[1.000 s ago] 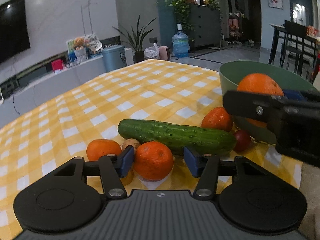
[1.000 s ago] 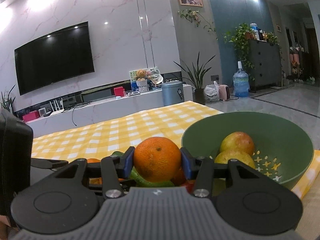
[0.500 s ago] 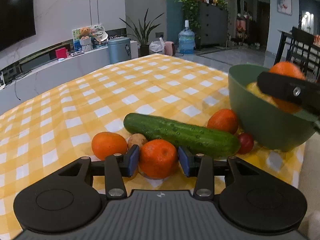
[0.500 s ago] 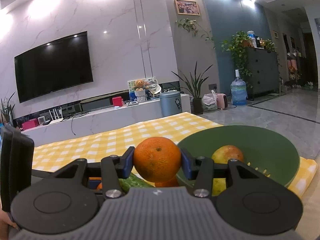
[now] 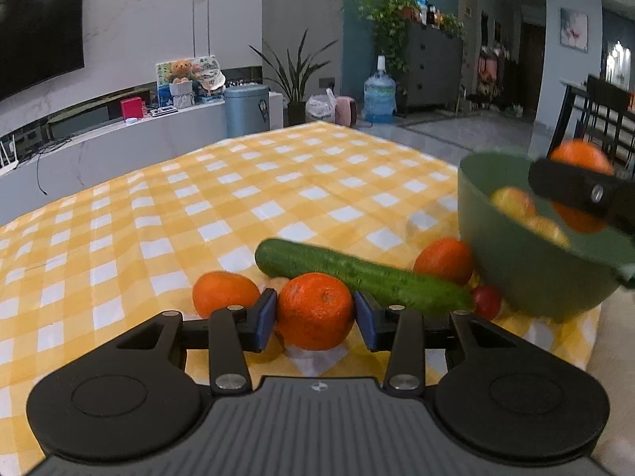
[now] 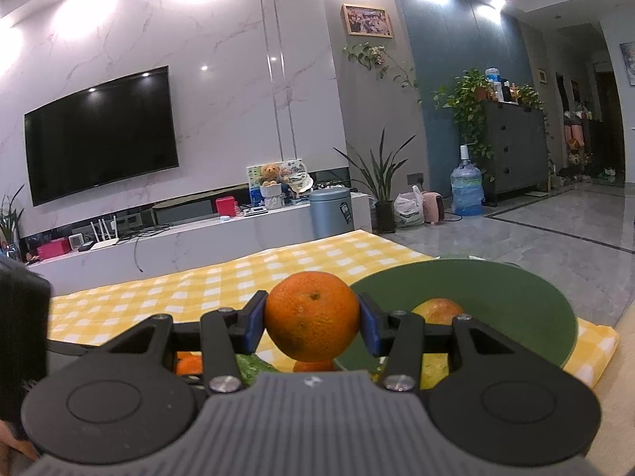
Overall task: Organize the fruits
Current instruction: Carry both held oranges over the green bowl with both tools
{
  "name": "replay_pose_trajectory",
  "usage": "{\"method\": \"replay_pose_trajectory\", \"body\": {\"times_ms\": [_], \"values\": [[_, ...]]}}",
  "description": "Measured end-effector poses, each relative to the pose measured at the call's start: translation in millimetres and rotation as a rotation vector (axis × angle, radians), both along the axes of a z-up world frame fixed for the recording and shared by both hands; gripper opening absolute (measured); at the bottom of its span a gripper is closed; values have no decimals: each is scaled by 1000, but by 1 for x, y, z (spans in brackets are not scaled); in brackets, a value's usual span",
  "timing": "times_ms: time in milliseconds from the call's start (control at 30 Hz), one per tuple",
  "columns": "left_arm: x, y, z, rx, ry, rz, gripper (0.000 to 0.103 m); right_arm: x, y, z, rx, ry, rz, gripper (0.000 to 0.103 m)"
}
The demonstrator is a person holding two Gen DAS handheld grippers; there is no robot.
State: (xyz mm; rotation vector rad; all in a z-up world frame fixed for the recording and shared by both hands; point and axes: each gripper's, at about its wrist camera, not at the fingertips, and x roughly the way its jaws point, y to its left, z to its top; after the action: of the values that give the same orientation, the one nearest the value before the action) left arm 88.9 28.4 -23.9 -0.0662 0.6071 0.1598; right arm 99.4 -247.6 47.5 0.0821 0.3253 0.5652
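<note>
A: Your left gripper (image 5: 314,319) has just been closing, and both blue pads now sit against the sides of an orange (image 5: 314,310) low over the checked cloth (image 5: 238,198). Grasped, I'd call it.

B: And your right gripper (image 6: 312,322) is clenched on a second orange (image 6: 312,320), held up in the air at the near rim of the green bowl (image 6: 516,289). From your left camera that fruit hangs over the bowl's opening.

A: Look at the surface. Yellow and white squares cover the whole table. A cucumber (image 5: 357,273) lies slantwise just behind your left orange, with another orange (image 5: 224,291) to its left and one more (image 5: 444,260) by the bowl's foot.

B: A small red fruit (image 5: 486,301) sits between the cucumber's end and the bowl. Inside the bowl you've got yellowish, reddish fruit (image 6: 438,309); which kind, I cannot tell.

A: Now the room. A dark television (image 6: 101,135) hangs on a marble wall, with a long white console (image 6: 178,238) under it.

B: A teddy bear (image 6: 272,172), a red box (image 6: 226,204) and a grey bin (image 6: 331,212) stand along it. Further right there's a leafy plant (image 6: 377,174), a water jug (image 6: 466,188) and a dark cabinet (image 6: 516,150) topped with greenery.

A: Grey tiled floor (image 6: 535,246) runs beyond the table.
</note>
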Motion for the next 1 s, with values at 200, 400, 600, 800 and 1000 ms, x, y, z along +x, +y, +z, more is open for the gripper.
{"method": "replay_pose_trajectory", "body": {"times_ms": [200, 400, 600, 800, 1000], "values": [[-13, -9, 31, -22, -76, -11, 48, 3, -15, 9, -3, -3, -49, 45], [-11, -34, 63, -59, -88, -89, 48, 11, -42, 18, -20, 29, -127, 45], [6, -56, 77, -221, -27, -187, 48, 21, -73, 15, 25, 101, -192, 45], [38, -67, 67, -403, 39, -220, 48, 24, -101, 18, 117, 128, -222, 45], [70, -76, 45, -496, 141, -218, 48, 21, -114, 17, 169, 134, -229, 45]]}}
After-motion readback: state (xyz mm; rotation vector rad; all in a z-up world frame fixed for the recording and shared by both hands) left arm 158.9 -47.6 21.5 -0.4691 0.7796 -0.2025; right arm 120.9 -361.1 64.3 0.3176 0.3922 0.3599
